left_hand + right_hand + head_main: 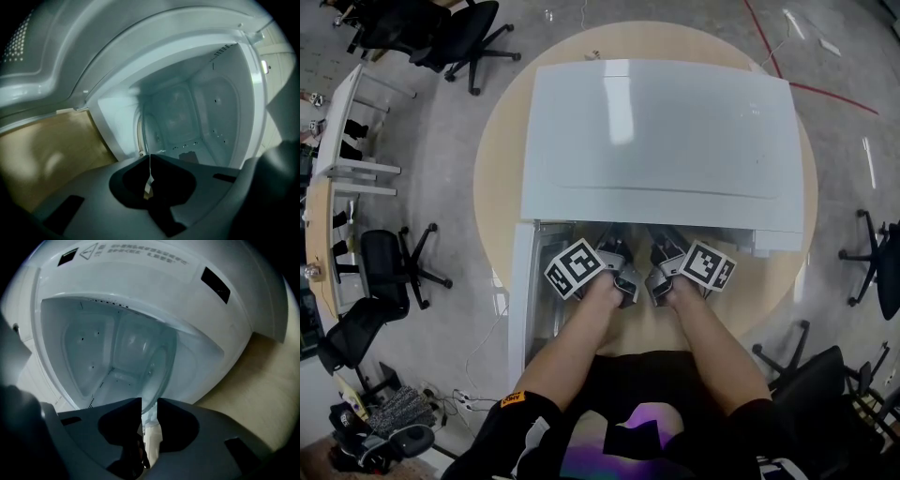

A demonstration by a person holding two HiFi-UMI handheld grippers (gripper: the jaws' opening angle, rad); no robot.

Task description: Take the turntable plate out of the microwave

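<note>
Left gripper [149, 158] is clamped on the near rim of the turntable plate [160, 373]. Right gripper [149, 405] sits a sliver apart astride that rim, not yet pinching. The plate sits inside the microwave [656, 131], just past its mouth and dead ahead of both grippers, so I reckon it pulls straight back toward me.

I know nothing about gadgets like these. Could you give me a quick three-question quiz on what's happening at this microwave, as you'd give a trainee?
1. True or false: the door of the microwave is closed.
2. Pick one: the microwave stands on (A) a round wooden table, (B) a kitchen counter, (C) a steel trolley.
3. Fill in: the rim of the glass ____ sits between the slightly parted jaws of the right gripper.
Key: 1 false, it stands open; 2 A; 3 turntable plate.
</note>
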